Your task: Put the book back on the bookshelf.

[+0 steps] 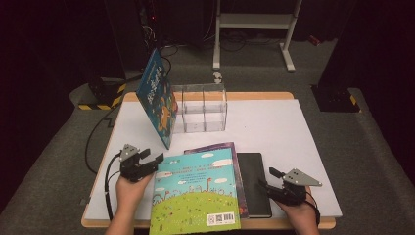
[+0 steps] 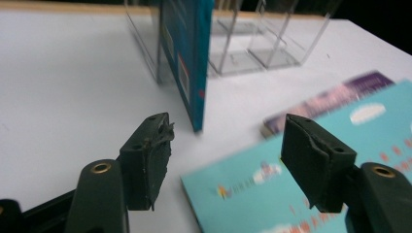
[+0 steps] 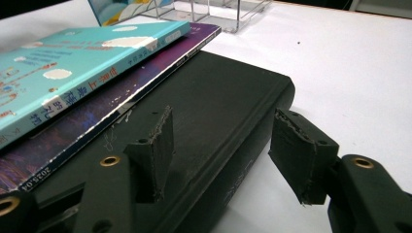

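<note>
One book looks put away and three look left to go. The tall blue picture book with the orange cartoon cover stands tilted against the left end of the clear acrylic rack with upright dividers at the far side of the white table; whether its foot sits inside the first slot or just beside the rack wall I cannot tell. The other slots of the rack hold nothing.

The remaining books lie in a flat stack at the near edge of the table: a turquoise paperback with a green meadow and white clouds on its cover on top, a thin purple book under it showing along the right side, and a black hardcover notebook at the bottom, sticking out to the right.

The left gripper sits just off the turquoise book's far left corner, jaws parted and holding nothing; in the left gripper view that corner lies between and below the open jaws. The right gripper is at the black notebook's right edge, jaws apart with the spine between them, though the pads do not appear to press on it yet.

My reading is that the next book is about to be lifted from the stack, so roughly a quarter of the job is done
</note>
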Motion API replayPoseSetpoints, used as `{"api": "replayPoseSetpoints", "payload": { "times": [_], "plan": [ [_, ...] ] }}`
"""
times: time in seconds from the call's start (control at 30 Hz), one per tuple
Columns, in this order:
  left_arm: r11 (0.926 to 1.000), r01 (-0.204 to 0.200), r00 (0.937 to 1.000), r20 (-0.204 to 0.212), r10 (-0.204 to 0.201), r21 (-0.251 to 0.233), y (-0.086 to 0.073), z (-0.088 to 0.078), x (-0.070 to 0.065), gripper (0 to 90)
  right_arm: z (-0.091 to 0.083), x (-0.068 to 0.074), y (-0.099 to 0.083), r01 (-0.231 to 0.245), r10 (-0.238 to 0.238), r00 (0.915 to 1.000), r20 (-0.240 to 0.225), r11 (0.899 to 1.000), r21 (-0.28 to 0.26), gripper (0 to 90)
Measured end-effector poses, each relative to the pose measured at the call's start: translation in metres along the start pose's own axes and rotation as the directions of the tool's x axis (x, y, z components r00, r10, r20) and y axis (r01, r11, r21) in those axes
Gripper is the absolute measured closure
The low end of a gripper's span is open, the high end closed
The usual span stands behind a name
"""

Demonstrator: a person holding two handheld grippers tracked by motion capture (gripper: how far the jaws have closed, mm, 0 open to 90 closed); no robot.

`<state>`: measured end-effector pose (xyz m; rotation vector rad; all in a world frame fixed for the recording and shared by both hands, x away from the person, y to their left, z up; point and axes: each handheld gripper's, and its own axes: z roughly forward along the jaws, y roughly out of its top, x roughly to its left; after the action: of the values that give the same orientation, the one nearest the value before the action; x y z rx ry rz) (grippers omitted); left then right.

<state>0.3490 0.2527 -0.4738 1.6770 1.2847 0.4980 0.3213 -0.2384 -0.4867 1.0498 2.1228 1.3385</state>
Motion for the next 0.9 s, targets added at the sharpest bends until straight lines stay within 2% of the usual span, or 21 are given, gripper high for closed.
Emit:
{"api": "replayPoseSetpoints", "payload": {
  "times": [0.1,0.17,0.2,0.3,0.33,0.4,0.5,0.53,0.63,0.73,0.9],
  "plan": [
    [0.999,-0.014,0.9999,0.01,0.014,0.042,-0.014,-0.003,-0.005,34.8,0.0,0.001,0.0,0.004,-0.004,0.9999,-0.014,1.0,-0.002,40.1],
    [0.9965,-0.008,0.9998,0.018,0.007,0.083,-0.022,-0.006,-0.008,34.0,0.0,0.003,0.001,0.01,-0.01,0.9999,-0.012,1.0,-0.001,39.8],
    [0.9947,0.001,0.9997,0.025,-0.004,0.103,-0.026,-0.01,-0.011,33.4,-0.001,0.004,0.001,0.011,-0.011,0.9999,-0.01,1.0,0.005,39.8],
    [0.9932,0.043,0.9976,0.049,-0.048,0.108,-0.035,-0.017,-0.014,32.5,-0.001,0.01,0.005,0.004,-0.003,1.0,-0.007,1.0,0.015,38.1],
    [0.9909,0.056,0.9952,0.073,-0.065,0.122,-0.038,-0.017,-0.015,32.3,-0.001,0.012,0.005,-0.003,0.003,0.9999,-0.016,1.0,0.015,38.2],
    [0.9865,0.07,0.992,0.094,-0.084,0.148,-0.042,-0.015,-0.017,30.4,0.0,0.016,0.007,-0.006,0.006,0.9994,-0.035,1.0,0.004,39.1],
    [0.9804,0.074,0.9934,0.073,-0.089,0.183,-0.046,-0.013,-0.016,27.8,0.001,0.022,0.011,-0.005,0.005,0.9989,-0.046,1.0,0.008,37.5],
    [0.9785,0.09,0.991,0.081,-0.107,0.185,-0.048,-0.012,-0.016,27.8,0.001,0.024,0.013,-0.004,0.005,0.9989,-0.046,1.0,0.007,36.8],
    [0.9797,0.081,0.9918,0.083,-0.097,0.183,-0.049,-0.012,-0.018,28.7,0.0,0.032,0.018,0.007,-0.007,0.9983,-0.057,1.0,0.003,36.8],
    [0.9809,0.068,0.9946,0.065,-0.081,0.182,-0.05,-0.013,-0.021,29.2,0.0,0.04,0.022,0.026,-0.026,0.9975,-0.065,1.0,-0.002,37.0],
    [0.9806,0.065,0.9956,0.055,-0.076,0.185,-0.049,-0.013,-0.023,29.6,0.005,0.044,0.024,0.025,-0.024,0.9969,-0.075,1.0,0.009,37.4]
  ]
}}
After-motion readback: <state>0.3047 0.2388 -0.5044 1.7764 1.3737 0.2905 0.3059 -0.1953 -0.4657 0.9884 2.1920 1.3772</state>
